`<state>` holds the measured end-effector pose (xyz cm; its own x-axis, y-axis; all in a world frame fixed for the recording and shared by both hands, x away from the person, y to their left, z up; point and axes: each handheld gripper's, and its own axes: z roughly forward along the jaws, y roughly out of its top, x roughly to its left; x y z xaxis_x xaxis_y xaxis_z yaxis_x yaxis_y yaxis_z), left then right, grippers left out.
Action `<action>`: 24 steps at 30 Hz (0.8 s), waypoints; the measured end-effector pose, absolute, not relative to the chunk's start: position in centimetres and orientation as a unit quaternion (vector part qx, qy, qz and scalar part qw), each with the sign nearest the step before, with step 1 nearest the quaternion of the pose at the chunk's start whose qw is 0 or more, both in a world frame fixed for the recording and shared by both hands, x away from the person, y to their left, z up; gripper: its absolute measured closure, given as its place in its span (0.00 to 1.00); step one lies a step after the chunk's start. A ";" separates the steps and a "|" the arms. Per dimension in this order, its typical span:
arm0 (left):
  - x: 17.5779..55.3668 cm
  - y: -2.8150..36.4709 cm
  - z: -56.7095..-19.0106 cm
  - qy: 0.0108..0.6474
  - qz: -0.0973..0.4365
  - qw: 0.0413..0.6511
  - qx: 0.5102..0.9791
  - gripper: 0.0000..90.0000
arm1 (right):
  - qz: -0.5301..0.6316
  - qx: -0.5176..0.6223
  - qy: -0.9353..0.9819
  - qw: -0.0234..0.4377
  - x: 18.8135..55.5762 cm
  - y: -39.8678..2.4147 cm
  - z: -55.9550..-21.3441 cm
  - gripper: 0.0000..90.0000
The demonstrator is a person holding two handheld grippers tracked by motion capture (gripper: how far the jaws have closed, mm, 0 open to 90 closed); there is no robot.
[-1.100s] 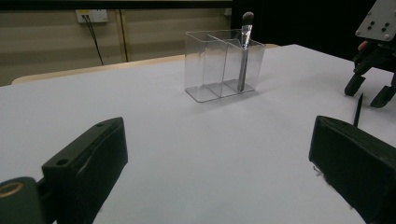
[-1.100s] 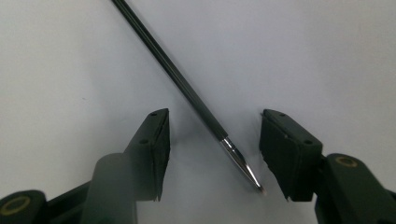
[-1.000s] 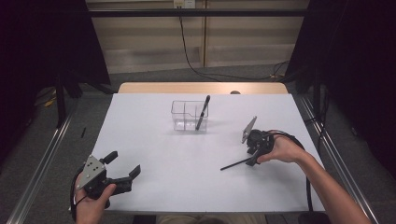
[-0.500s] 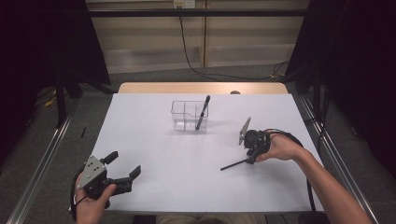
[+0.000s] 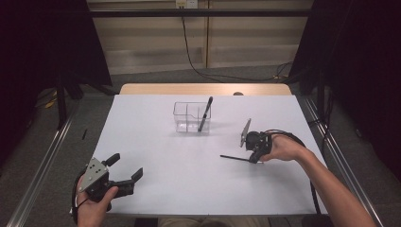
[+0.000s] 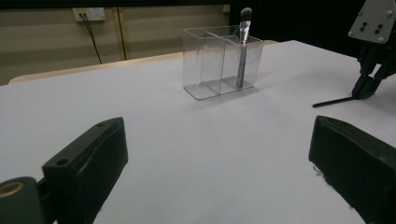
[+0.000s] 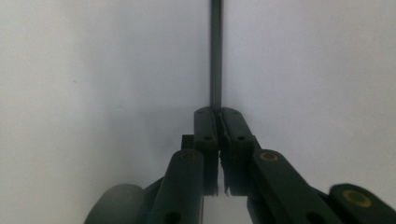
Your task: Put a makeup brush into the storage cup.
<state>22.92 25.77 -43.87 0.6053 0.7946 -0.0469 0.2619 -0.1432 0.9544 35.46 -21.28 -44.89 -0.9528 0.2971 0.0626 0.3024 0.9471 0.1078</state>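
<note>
We see the right hand-held gripper (image 5: 256, 158) at about four o'clock on the white counter (image 5: 189, 161); its jaws have just been closing, and now they are clamped on one end of a thin, dark, straight stick-like tool (image 5: 235, 157), a brush handle as far as we can tell; in the right gripper view the same thin dark handle (image 7: 215, 56) runs straight up from between the two pressed-together jaws toward twelve o'clock, low over the white surface. In the high view the tool points from the gripper toward nine o'clock and appears to lie on or just above the counter; the view is too coarse for us to say which.

The left hand-held gripper (image 5: 126, 177) sits at about seven o'clock near the counter's front edge; its jaws are spread wide with nothing between them; in the left gripper view the two black jaws stand well apart at the lower corners, with bare counter between.

Near the centre of the counter, toward twelve o'clock, stands a clear plastic rectangular organiser box with dividers (image 5: 187, 118); a dark long-handled make-up brush (image 5: 205, 114) leans in its right-hand compartment, bristle head up; the left gripper view shows that brush (image 6: 242, 51) nearly upright inside the clear box (image 6: 210, 60). The box is well apart from both grippers.
</note>
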 end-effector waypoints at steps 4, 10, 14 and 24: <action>22.9 25.8 -43.9 0.371 0.247 0.540 0.714 0.05 | -0.065 -0.159 -0.985 0.022 35.5 -21.4 -44.9 0.96; 23.0 25.8 -43.9 0.371 0.244 0.541 0.714 0.05 | -0.083 -0.172 -0.981 0.019 35.3 -21.9 -45.0 0.96; 23.2 25.7 -43.9 0.371 0.243 0.540 0.716 0.05 | -0.087 -0.181 -0.979 0.024 35.4 -22.1 -44.9 0.96; 23.1 25.9 -43.9 0.374 0.245 0.540 0.713 0.05 | -0.106 -0.203 -0.973 0.018 35.1 -22.5 -44.8 0.96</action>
